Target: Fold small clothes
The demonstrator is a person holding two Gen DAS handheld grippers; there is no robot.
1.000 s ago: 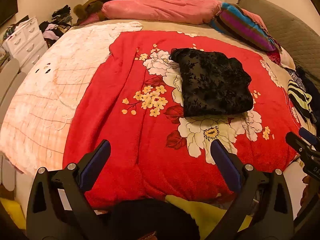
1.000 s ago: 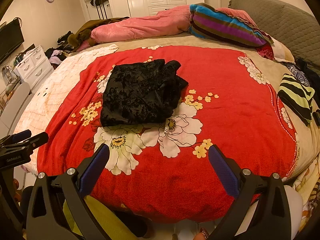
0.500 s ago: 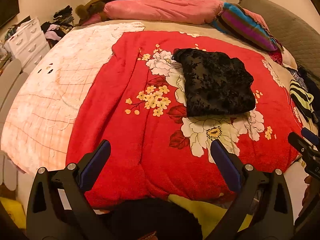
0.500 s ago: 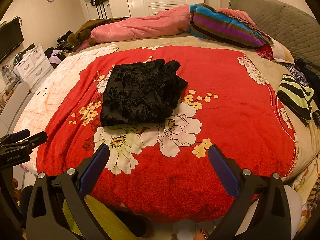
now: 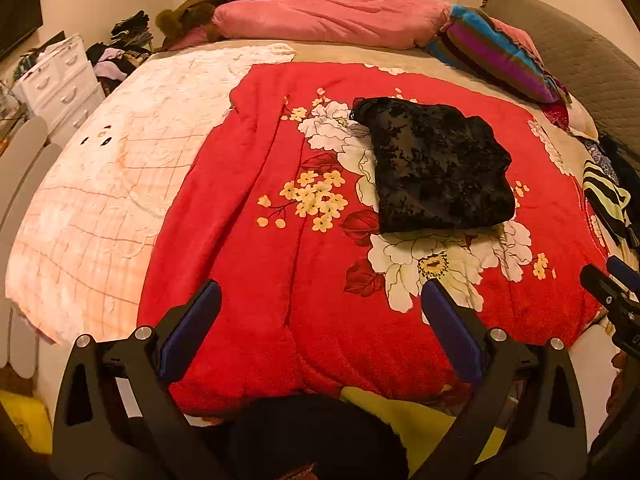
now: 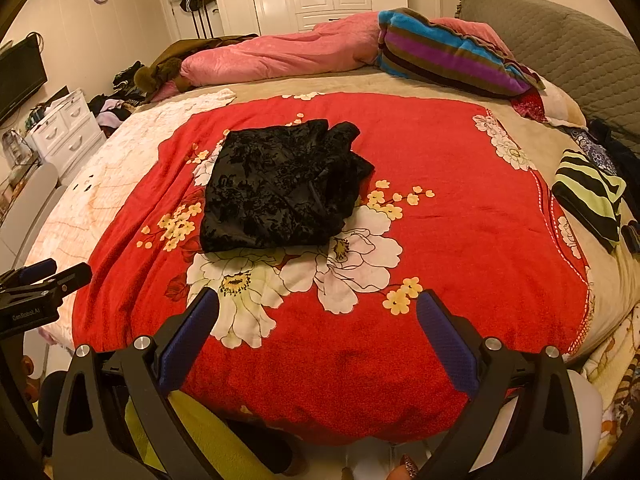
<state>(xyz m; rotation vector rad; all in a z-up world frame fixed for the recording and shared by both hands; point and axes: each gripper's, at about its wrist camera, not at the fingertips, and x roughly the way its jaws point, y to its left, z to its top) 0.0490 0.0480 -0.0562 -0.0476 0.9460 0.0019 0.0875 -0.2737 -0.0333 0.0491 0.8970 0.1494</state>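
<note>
Both tools, the left gripper [image 5: 316, 300] and the right gripper [image 6: 318, 308], hang wide open and empty near the bed's edge, well apart from the folded black garment [image 6: 280, 188] on the red blanket [image 6: 440, 240], so probably the next move is fetching the striped garment [image 6: 588, 196].

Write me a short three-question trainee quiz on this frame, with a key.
1. True or false: the black garment lies folded on the red floral blanket.
2. Multiple choice: the left hand-held gripper and right hand-held gripper are A) both open and holding nothing, B) both shut on cloth, C) one open, one shut.
3. Short answer: what lies at the bed's right edge, off the red blanket?

Key: 1 true; 2 A; 3 the striped black-and-green garment.
</note>
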